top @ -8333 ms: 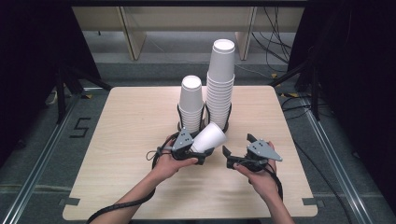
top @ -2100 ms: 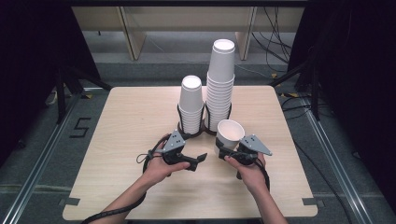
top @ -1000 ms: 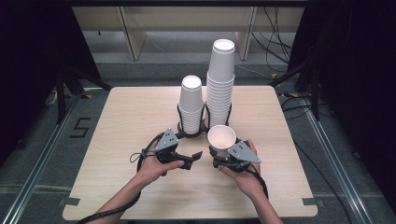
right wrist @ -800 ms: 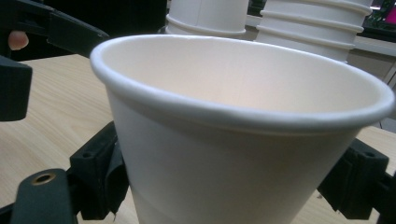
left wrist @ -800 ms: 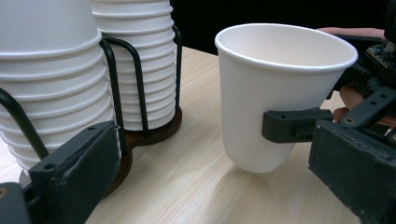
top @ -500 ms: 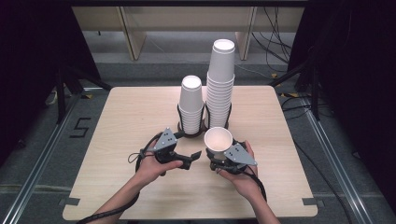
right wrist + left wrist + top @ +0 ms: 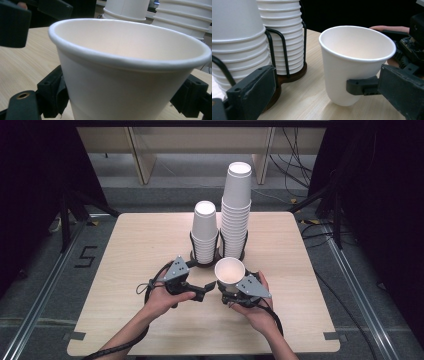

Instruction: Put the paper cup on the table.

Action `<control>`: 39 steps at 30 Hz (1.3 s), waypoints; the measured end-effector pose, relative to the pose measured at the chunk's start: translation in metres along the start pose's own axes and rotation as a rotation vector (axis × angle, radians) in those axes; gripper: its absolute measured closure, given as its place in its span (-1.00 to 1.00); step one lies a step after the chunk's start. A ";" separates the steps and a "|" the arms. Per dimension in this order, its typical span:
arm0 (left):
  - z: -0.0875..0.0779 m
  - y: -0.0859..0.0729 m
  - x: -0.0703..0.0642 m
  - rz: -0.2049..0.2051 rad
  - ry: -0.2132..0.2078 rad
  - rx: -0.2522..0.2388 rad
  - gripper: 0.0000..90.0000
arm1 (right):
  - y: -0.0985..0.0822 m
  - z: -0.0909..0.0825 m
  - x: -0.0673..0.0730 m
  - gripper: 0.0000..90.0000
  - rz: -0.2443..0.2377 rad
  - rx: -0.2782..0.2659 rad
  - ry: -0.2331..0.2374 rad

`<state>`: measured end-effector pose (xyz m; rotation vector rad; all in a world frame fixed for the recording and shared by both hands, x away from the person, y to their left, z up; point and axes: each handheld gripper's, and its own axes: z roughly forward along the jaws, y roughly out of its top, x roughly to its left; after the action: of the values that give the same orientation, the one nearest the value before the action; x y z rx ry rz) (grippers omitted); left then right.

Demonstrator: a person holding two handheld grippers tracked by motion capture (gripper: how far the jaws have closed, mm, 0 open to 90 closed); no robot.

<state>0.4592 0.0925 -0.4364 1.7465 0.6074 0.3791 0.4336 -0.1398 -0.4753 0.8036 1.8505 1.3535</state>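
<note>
The high view looked forward and down from above the person's side of the table (image 7: 125, 270), taking in the whole tabletop, the floor around it and both forearms entering from the bottom edge.

The left gripper view sat low, just above the tabletop, and looked along its own jaws at the paper cup (image 7: 354, 62) from close range, with the two cup stacks (image 7: 279, 37) at its left.

The right gripper view was closer to the same paper cup (image 7: 125, 67), looking across its rim toward the stacks (image 7: 180, 17).

All three views shared the cup, the stacks (image 7: 235, 210) and the wood surface between them.
</note>
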 end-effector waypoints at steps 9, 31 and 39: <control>0.010 0.008 -0.006 0.004 -0.012 0.002 -1.00 | -0.005 -0.001 -0.001 -0.65 -0.014 0.008 0.014; 0.023 0.018 -0.017 0.005 -0.072 0.016 -1.00 | -0.005 -0.002 0.008 -0.66 -0.006 0.043 0.029; 0.029 0.017 -0.019 0.001 -0.105 0.039 -1.00 | -0.006 0.000 0.011 -0.66 -0.041 0.036 0.026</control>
<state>0.4637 0.0553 -0.4262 1.7917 0.5421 0.2758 0.4271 -0.1330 -0.4827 0.7658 1.9059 1.3149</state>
